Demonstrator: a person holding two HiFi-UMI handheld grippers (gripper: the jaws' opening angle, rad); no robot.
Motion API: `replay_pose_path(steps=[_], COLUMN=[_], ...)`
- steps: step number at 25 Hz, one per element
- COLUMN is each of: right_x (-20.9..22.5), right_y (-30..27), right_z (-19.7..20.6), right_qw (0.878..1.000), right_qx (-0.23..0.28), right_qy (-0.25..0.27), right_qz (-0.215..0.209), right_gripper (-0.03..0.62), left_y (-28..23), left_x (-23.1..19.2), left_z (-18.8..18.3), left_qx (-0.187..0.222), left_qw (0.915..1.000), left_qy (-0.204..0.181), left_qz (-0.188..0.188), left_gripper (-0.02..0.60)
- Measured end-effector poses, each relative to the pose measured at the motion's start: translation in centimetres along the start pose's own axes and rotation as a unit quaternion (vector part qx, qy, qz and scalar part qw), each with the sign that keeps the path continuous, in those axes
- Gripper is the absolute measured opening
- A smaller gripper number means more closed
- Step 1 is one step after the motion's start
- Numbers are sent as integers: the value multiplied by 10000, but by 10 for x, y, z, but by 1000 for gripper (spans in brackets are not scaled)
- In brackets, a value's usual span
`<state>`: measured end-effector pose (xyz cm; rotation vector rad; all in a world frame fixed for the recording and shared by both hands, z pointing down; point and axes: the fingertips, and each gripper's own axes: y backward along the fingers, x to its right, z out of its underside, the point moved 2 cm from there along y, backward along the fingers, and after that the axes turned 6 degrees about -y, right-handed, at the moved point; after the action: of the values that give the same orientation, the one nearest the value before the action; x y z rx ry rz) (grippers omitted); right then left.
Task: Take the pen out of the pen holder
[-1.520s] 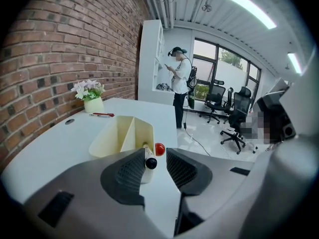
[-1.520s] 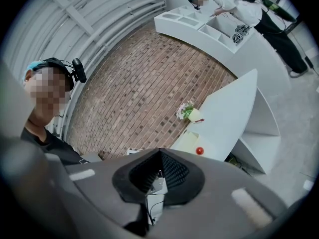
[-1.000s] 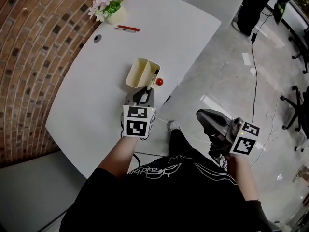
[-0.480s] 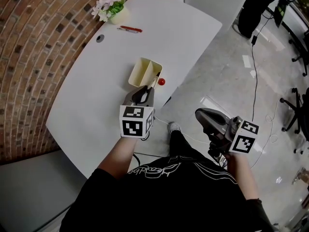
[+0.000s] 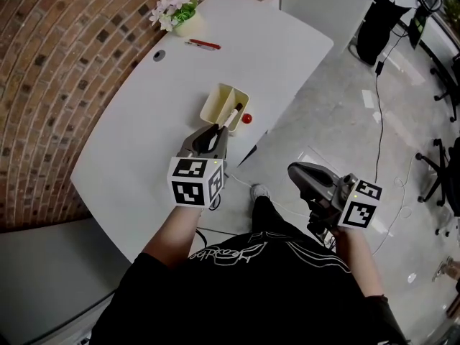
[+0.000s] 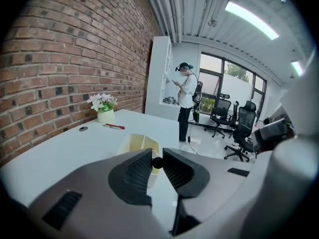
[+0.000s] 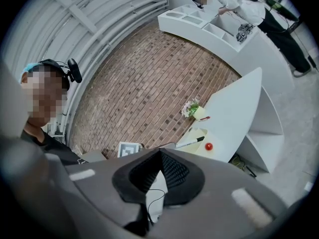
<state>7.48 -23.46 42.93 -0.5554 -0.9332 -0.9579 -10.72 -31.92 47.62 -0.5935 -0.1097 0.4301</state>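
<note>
- Head view shows the white table (image 5: pixel 144 142) with the cream pen holder (image 5: pixel 212 110) standing upright near the edge on the person's side. No other pen shows in its two compartments.
- The left gripper (image 5: pixel 215 130) sits just beside the holder's near rim, angled down toward it. In the left gripper view, its jaws (image 6: pixel 156 156) are pressed onto the black near end of the pen (image 6: pixel 157 162), so the grasp looks made.
- The right gripper (image 5: pixel 293 169) hangs well apart from the holder, off the table and over the floor. In the right gripper view, its jaws (image 7: pixel 159 153) meet at the tips with nothing between them, so it seems to play no part in this step.
- The pen (image 5: pixel 231 115) has a white barrel. It slants from the left jaws across the holder's rim, and its black far tip lies over the right-hand compartment.
- From the right gripper view the pen (image 7: pixel 190 143) looks raised and nearly level above the holder, but I cannot tell whether the tip has cleared the rim.
- As I judge it, the pen is gripped and partly lifted. What is left is to draw it fully clear of the holder.
- A small red ball (image 5: pixel 246 118) rests on the table just beside the holder, apart from the pen.
</note>
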Motion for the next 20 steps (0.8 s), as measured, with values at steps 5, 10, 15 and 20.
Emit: replay_pose_path(steps=[5,10,15,20], right_x=[-14,-30,-46,-61], right_y=[2,3,7,14], right_z=[10,18,24,33], right_qw=[10000,9998,9994,9991], right_qx=[-36,-47,-45,-33], right_qy=[72,184,313,412], right_qz=[-23,-66,-114,-132], right_gripper=[3,3,3,3], left_y=[26,53,79,109], left_x=[1,2,8,18], left_z=[-11,-18,-24,-28], left_qx=[318,584,830,1056], left_qw=[9994,9980,9957,9927], left_qy=[92,222,362,438], left_qz=[13,63,198,373], left_gripper=[71,71,71,71])
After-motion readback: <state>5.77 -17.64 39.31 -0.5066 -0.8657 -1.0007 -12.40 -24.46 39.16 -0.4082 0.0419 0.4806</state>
